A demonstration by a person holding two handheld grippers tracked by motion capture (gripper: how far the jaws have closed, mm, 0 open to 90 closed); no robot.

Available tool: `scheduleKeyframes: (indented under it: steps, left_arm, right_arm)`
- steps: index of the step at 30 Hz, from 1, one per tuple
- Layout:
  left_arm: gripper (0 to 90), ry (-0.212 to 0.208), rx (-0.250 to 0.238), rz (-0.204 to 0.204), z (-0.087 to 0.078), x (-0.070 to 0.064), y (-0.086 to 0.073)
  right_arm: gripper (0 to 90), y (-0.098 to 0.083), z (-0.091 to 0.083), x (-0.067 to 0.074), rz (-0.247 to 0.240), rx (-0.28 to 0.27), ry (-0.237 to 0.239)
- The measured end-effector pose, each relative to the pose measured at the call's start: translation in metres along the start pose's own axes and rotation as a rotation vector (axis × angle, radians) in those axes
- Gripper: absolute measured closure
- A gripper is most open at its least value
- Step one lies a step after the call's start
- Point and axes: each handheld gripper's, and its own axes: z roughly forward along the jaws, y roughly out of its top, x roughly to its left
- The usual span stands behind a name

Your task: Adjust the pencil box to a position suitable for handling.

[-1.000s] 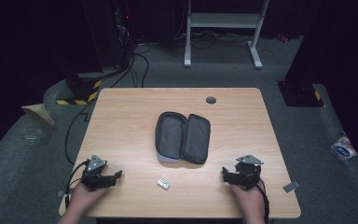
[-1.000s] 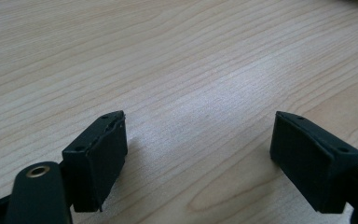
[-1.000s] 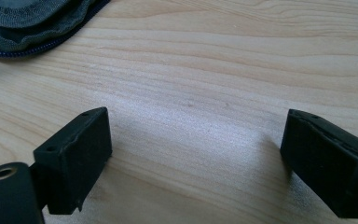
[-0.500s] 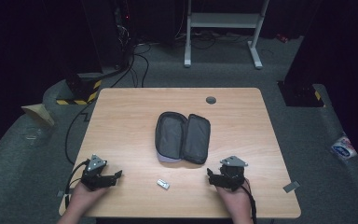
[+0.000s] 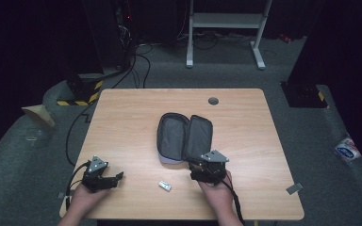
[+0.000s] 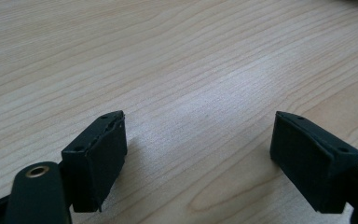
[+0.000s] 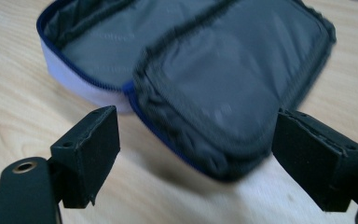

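An open dark pouch (image 5: 185, 137) with a blue zip and pale outer side lies in the middle of the wooden table (image 5: 136, 108), its lid folded out to the right. My right gripper (image 5: 194, 168) sits just before the lid's near corner, open. In the right gripper view (image 7: 196, 149) the jaws have just been closing slightly; the pouch (image 7: 223, 79) lies close ahead and neither pad touches it. A small silver-white item (image 5: 165, 185) lies between the hands. My left gripper (image 5: 118, 176) rests at the front left, open over bare wood (image 6: 198, 149).
A round grey grommet (image 5: 213, 100) sits in the table near the far edge. Beyond the table, cables (image 5: 141, 61) and a white stand's feet (image 5: 226, 28) lie on the dark floor. The table's front edge runs just behind both hands.
My right gripper has moved left along the front of the table, from the right corner area up to the pouch's near corner. The left gripper has stayed put.
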Motion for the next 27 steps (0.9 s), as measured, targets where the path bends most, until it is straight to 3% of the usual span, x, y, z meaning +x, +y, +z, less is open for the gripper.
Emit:
scheduleKeyframes:
  steps: [5, 15, 22, 27]
  left_arm:
    - [18.9, -0.001, 0.000, 0.000, 0.000, 0.000, 0.000]
    - [19.1, -0.003, 0.001, 0.000, 0.000, 0.000, 0.000]
    - [19.2, -0.003, -0.002, -0.003, 0.000, 0.000, -0.001]
    - [19.2, -0.004, -0.003, -0.003, -0.001, 0.000, -0.001]
  right_arm:
    - [13.9, 0.007, 0.015, 0.006, -0.014, 0.024, -0.015]
    - [14.0, 0.003, 0.023, 0.005, -0.048, 0.061, -0.046]
    - [14.8, 0.001, 0.019, -0.009, -0.007, 0.060, -0.072]
    - [16.3, -0.003, 0.013, -0.037, 0.065, 0.052, -0.112]
